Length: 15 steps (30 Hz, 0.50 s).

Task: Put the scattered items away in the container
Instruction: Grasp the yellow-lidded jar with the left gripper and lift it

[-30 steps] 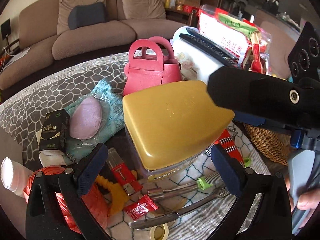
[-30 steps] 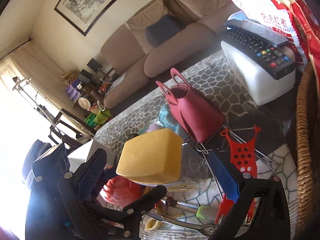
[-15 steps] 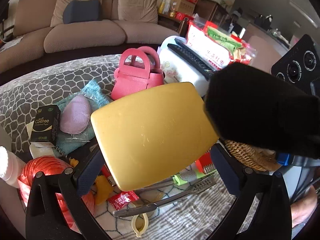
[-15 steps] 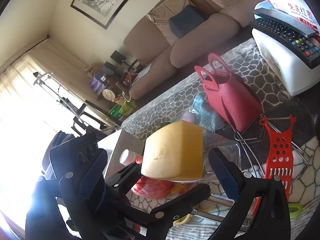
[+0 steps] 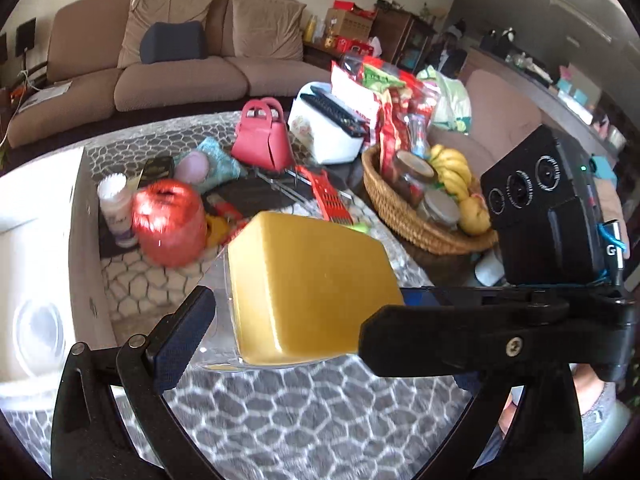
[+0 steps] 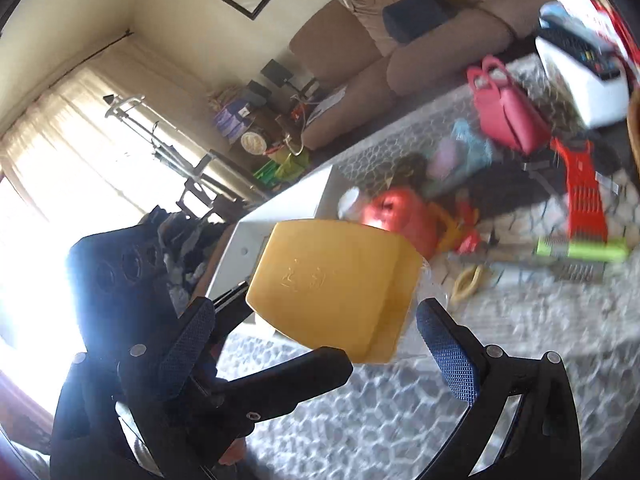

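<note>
Clear box w/ gold lid (image 5: 308, 288), lifted off the desk (image 5: 320, 420), tilted, lid facing both cameras. Held between the two hand-held grippers: left hand-held gripper (image 5: 316, 320) w/ one pad against the box's clear side, other finger hidden behind the right unit; right hand-held gripper (image 6: 320, 324) w/ fingers set either side of the box. Full contact not visible in either view; cannot tell whether either is clamped on it. Right unit crossing the left wrist view as a black bar at lid's lower right edge; left unit seen in the right wrist view below and left of the box.

White bin (image 5: 36, 264) just left of the box, on the desk edge; also visible behind the lid in right wrist view (image 6: 280, 204).

Behind the box, loose on the desk: red twine ball (image 5: 168, 222), white bottle (image 5: 116, 210) beside it, red slotted grater (image 5: 330, 200), pink handbag (image 5: 262, 142), teal cloth w/ pink pad (image 5: 212, 164). Farther right: wicker basket (image 5: 420, 220) w/ bananas and jars, white case (image 5: 326, 136) w/ remote on top.

Brown sofa (image 5: 160, 68) at rear. Right wrist view blurred across the desk items.
</note>
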Available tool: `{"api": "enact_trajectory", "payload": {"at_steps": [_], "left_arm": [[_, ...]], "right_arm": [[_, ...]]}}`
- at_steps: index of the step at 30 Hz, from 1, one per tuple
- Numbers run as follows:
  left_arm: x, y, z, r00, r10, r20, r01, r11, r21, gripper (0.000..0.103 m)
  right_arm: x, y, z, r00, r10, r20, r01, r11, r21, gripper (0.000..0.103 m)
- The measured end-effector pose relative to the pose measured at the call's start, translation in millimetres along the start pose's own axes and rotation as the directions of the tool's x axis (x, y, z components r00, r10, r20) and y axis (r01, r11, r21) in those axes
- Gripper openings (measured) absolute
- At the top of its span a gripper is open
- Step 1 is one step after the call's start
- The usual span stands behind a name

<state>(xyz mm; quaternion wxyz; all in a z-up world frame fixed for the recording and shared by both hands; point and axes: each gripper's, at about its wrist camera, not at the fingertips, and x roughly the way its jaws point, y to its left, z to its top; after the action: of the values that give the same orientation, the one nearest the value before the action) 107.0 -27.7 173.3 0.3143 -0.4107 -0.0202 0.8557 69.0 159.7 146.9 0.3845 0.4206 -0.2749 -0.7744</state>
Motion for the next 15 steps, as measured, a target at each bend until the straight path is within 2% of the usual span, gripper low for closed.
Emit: {"api": "enact_trajectory", "payload": {"at_steps": [2, 5, 8, 11, 15], "left_arm": [[-7, -7, -32, 0.998, 0.016, -0.054, -0.017, 1.0, -0.014, 0.102], [-12, -7, -72, 0.993, -0.001, -0.114, -0.008, 0.997, -0.075, 0.102], [-23, -11, -96, 0.993, 0.009, -0.119, -0.02, 0.996, -0.092, 0.102], [-22, -6, -107, 0.99, 0.016, -0.141, -0.032, 0.993, -0.113, 0.102], [-9, 12, -102, 0.989, 0.013, -0.145, -0.037, 0.986, -0.165, 0.102]], "right_arm": [[2, -3, -40, 0.999, 0.02, -0.042, -0.017, 0.998, 0.054, 0.103], [7, -14, -91, 0.994, 0.047, -0.101, -0.031, 0.987, 0.155, 0.103], [11, -19, -127, 0.985, 0.092, -0.143, -0.054, 0.967, 0.25, 0.103], [12, -15, -140, 0.984, 0.076, -0.159, -0.033, 0.966, 0.255, 0.103], [16, -11, -129, 0.987, 0.049, -0.15, -0.013, 0.973, 0.229, 0.103]]}}
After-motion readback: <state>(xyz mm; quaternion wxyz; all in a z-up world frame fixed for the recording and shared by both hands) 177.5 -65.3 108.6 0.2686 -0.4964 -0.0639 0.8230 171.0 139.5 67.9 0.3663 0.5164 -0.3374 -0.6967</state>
